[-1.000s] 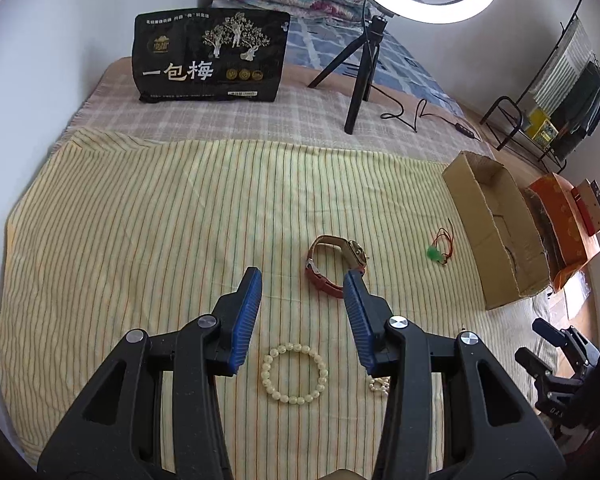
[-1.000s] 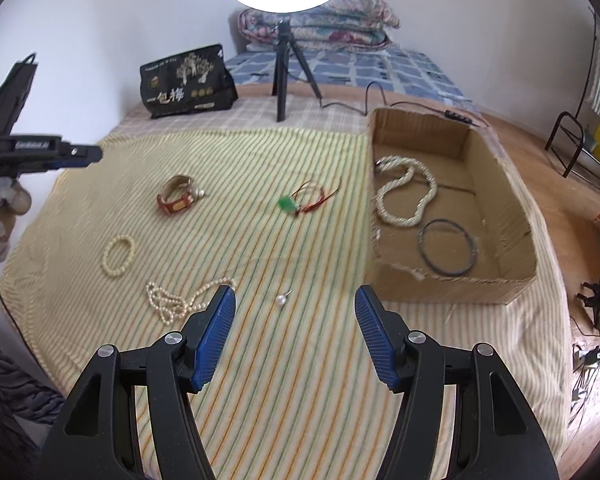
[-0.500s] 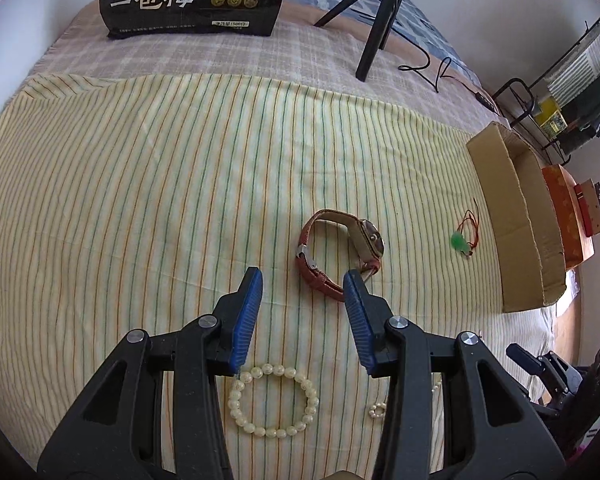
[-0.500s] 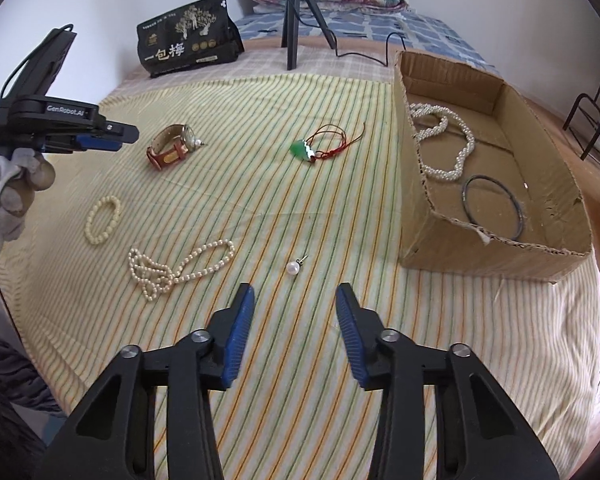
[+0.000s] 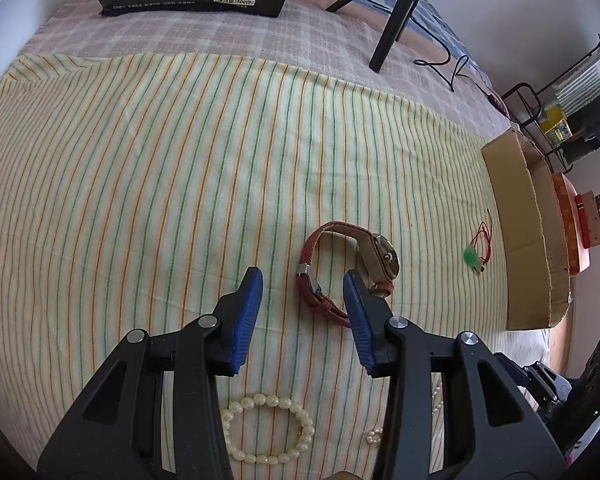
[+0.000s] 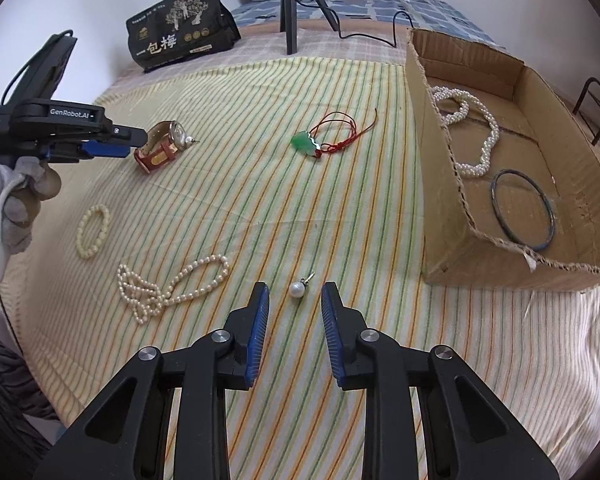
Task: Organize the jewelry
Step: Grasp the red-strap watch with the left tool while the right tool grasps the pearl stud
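Striped cloth [image 6: 260, 184] spread over bed, ring-light tripod [image 6: 290, 8] at far edge. Cardboard box [image 6: 440, 184] at right edge, holding pearl necklace [image 6: 476, 128] and dark bangle [image 6: 524, 210]. Right gripper [image 6: 291, 300] closing, pearl pendant [image 6: 296, 290] just ahead of tips, untouched. Left gripper [image 5: 302, 288] partly open, empty, poised beside red-strap watch [image 5: 348, 268]. Bead bracelet [image 6: 92, 230], pearl strand [image 6: 168, 288], green pendant [image 6: 306, 142] loose mid-cloth.
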The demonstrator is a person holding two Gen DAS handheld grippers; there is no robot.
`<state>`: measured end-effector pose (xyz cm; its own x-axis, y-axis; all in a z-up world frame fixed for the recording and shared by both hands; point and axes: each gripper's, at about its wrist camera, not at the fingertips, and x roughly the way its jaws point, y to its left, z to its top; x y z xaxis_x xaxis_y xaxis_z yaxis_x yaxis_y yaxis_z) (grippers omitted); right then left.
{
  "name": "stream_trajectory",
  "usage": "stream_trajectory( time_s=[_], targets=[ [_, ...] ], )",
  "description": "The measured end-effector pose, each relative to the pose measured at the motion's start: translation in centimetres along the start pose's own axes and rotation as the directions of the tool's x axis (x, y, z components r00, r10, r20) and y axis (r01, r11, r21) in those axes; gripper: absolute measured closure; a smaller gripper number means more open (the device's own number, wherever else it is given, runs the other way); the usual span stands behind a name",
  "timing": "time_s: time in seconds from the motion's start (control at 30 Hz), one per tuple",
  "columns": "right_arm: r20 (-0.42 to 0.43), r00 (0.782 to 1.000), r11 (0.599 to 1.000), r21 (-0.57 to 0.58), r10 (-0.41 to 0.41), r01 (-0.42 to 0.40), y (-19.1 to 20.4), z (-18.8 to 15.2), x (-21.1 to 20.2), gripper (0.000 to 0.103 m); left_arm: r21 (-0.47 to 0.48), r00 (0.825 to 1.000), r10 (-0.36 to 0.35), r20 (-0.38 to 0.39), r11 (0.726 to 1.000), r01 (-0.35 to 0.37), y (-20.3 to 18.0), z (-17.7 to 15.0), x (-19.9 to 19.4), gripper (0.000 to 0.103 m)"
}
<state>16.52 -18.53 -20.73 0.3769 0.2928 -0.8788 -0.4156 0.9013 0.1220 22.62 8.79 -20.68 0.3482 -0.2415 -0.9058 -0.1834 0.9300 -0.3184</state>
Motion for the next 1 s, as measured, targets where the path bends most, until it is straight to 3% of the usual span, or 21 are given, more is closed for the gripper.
stream_trajectory(
  time_s=[0.43, 0.57, 0.67, 1.0],
  targets=[
    [-0.027, 0.999, 0.999, -0.013, -0.039, 0.039, 0.1, 0.4, 1.3, 0.089, 0.002, 1.000, 0.003, -0.015, 1.000, -0.003, -0.2, 0.3, 1.1, 0.065],
    [-0.028, 0.998, 0.998, -0.022, -0.051, 0.050, 0.0, 0.4, 1.3, 0.095, 0.005, 1.000, 0.020, -0.018, 1.000, -0.020, -0.1, 0.3, 1.4, 0.074],
    [-0.026, 0.999, 0.999, -0.018, -0.048, 0.047, 0.0, 0.4, 1.3, 0.096, 0.003, 1.000, 0.010, -0.025, 1.000, -0.010, -0.1, 0.3, 1.5, 0.089],
    [0.007, 0.999, 0.999, -0.022, -0.040, 0.041, 0.0, 0.7, 0.2, 0.096, 0.011, 1.000, 0.014, 0.009, 1.000, -0.014, -0.5, 0.2, 0.3, 0.096]
  ],
)
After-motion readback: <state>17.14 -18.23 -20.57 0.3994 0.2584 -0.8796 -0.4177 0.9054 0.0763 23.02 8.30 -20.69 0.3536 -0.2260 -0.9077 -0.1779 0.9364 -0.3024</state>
